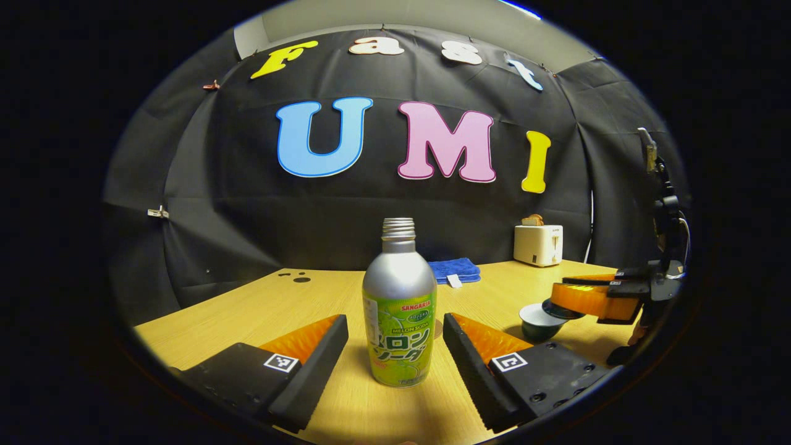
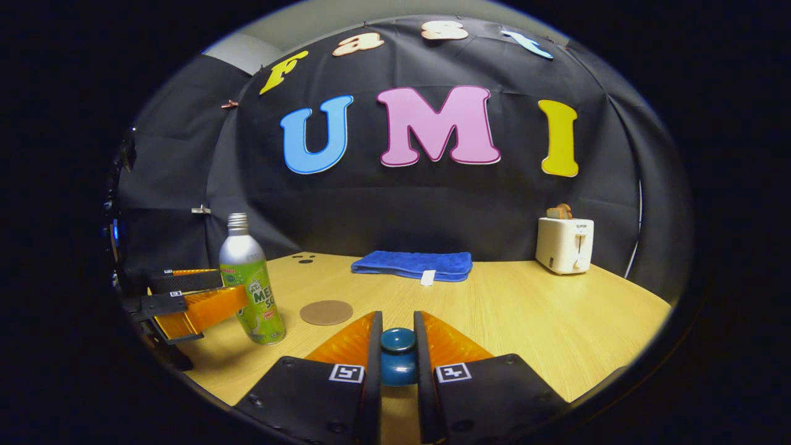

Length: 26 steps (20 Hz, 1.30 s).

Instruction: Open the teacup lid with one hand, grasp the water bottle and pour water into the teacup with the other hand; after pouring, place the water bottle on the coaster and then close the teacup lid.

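Standing upright on the table point(image 1: 204, 321), the water bottle point(image 1: 399, 309) sits directly ahead of the left gripper point(image 1: 395, 346), centred between its two fingers, which are spread wide and clear of it on both sides. It looks like a thin metal bottle with a glossy printed wrap and no cap on its threaded neck, so I judge it smooth, a little slippery, easy to dent if squeezed hard, and prone to spill if tipped early; the straight lower body, at label height, seems the safest place to close on, not the tapering shoulder. The left gripper is held low and level, aimed squarely at the bottle. The right gripper point(image 2: 398, 355) is pinched on the teacup lid point(image 2: 398, 353), its dark round knob pressed between both fingers, just in front of its camera. The lid is probably ceramic, hard and breakable. In the left gripper view that gripper is level, to the right, holding the lid tilted up over the teacup point(image 1: 539, 330). The coaster point(image 2: 326, 312) lies flat ahead and left of the right gripper, near the bottle.
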Motion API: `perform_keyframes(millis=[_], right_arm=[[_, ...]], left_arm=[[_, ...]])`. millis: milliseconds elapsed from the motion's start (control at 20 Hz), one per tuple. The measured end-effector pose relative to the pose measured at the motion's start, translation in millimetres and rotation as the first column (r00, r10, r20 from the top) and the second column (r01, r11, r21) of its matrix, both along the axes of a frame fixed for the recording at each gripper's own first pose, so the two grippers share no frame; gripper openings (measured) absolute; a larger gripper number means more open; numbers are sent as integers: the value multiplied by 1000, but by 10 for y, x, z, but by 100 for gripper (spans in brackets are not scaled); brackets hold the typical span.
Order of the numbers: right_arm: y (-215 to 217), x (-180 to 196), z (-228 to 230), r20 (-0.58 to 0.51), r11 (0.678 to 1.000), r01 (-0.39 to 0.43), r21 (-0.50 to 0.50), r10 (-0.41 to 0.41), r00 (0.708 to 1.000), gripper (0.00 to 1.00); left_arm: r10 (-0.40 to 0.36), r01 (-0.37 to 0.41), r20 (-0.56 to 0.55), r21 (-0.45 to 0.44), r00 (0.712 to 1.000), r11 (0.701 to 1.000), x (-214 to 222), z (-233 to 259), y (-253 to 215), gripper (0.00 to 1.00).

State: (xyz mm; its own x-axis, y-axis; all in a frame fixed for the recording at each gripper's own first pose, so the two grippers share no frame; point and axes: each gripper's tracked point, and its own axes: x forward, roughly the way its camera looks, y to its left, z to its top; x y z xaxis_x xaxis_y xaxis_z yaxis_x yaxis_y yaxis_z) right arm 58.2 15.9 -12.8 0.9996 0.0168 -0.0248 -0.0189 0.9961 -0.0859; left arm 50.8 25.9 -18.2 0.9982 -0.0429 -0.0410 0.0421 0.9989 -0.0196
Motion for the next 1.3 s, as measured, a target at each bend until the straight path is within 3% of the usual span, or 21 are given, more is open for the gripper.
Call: perform_keyframes(millis=[550, 750, 800, 850, 1000, 1150, 1300], right_arm=[[-737, -102, 122, 50, 989, 150, -7, -150, 987, 27], [-788, -56, 134, 48, 989, 147, -7, -147, 988, 27], [-792, -56, 125, 47, 990, 143, -7, -143, 989, 22], [-783, -36, 130, 47, 991, 137, -7, -137, 990, 27], [-769, -18, 120, 37, 994, 107, -5, -107, 994, 27], [-872, 3, 133, 39, 993, 116, -5, -116, 992, 27], [-974, 13, 145, 41, 992, 130, -6, -129, 991, 27]], left_arm=[[-21, 21, 3, 7, 1000, 1000, 448, -16, -66, 98], [-13, 13, 2, 2, 1000, 1000, 586, -20, -60, 97], [-8, 8, 0, 2, 1000, 1000, 591, -19, -54, 95], [-1, 1, 0, 1, 1000, 1000, 593, -25, -32, 84], [11, -11, -8, 14, 1000, 1000, 588, -30, -36, 83], [23, -20, -30, 119, 999, 993, 577, -27, -55, 79], [10, 1, -39, 268, 999, 964, 635, 27, -125, 80]])
